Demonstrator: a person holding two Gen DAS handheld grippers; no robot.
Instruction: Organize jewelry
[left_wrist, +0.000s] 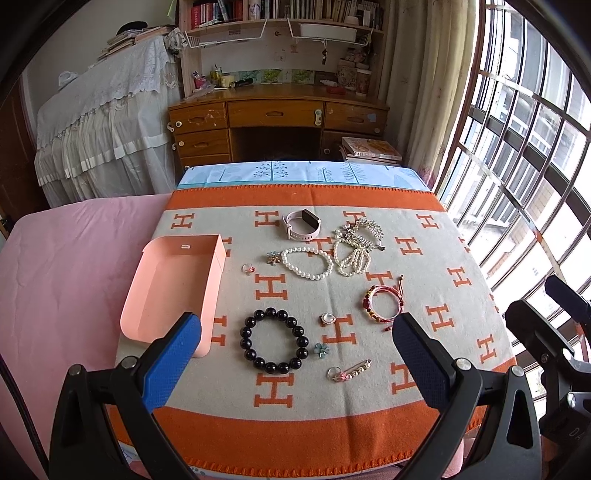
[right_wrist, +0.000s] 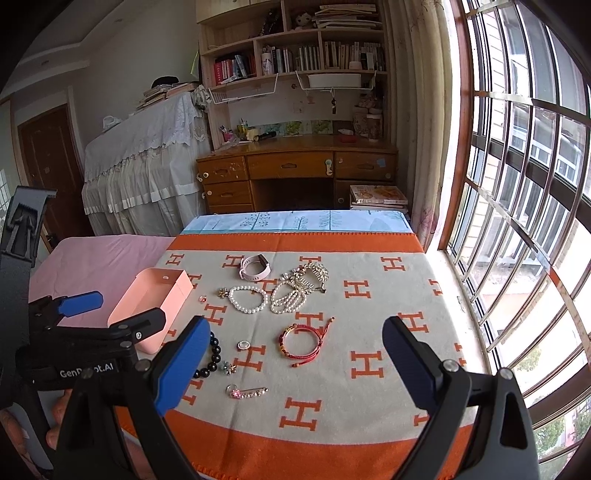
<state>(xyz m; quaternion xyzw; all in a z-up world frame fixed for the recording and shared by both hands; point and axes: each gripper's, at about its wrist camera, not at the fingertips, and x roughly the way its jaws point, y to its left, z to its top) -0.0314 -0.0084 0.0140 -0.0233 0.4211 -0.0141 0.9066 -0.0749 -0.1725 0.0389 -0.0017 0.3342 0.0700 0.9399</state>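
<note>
An orange-bordered grey blanket (left_wrist: 369, 435) patterned with orange H's covers the surface. On it lie a pink open box (left_wrist: 173, 291) at left, a black bead bracelet (left_wrist: 274, 340), a pearl bracelet (left_wrist: 306, 263), a red cord bracelet (left_wrist: 383, 303), a pink smartwatch (left_wrist: 302, 223), and small rings and brooches scattered between.

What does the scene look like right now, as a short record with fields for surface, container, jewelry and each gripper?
surface: orange and grey blanket printed with H letters
container: pink box, open, nothing in it, at the blanket's left edge
jewelry: black bead bracelet, white pearl bracelet, red cord bracelet, pink watch, silver hair comb, rings, flower charms, all loose on the blanket
left gripper: open, holding nothing
right gripper: open, holding nothing
</note>
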